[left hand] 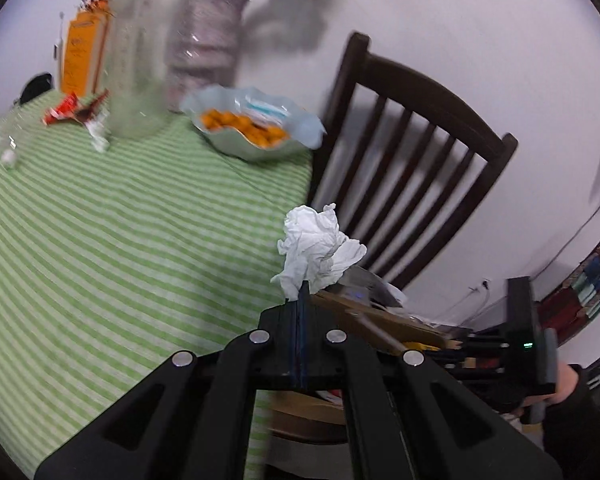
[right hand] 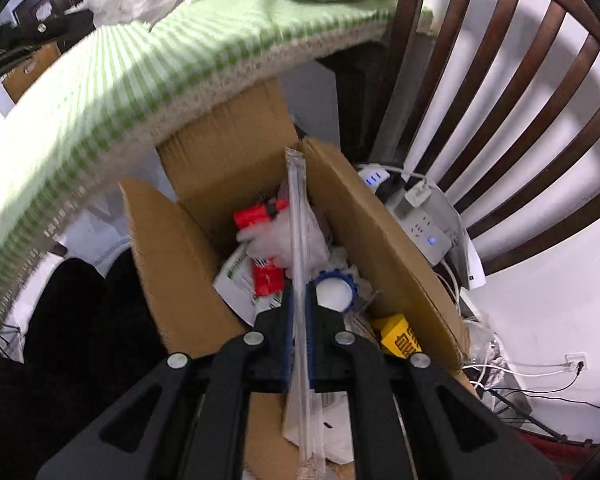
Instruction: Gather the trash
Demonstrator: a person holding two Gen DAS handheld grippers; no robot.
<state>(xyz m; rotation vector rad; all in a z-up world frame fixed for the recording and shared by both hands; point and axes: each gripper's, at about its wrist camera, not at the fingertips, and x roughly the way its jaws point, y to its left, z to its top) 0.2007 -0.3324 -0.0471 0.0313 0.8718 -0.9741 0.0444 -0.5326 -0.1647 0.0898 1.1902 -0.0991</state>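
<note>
A crumpled white tissue is clamped in the left gripper at frame centre, past the edge of the green striped table. A long clear-wrapped straw is pinched in the right gripper above the open cardboard box, already partly filled with trash. Neither piece is dropped yet. A red wrapper is left on the table, upper left.

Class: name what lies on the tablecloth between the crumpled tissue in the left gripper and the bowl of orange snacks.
Nothing: bare striped tablecloth, left wrist view.
</note>
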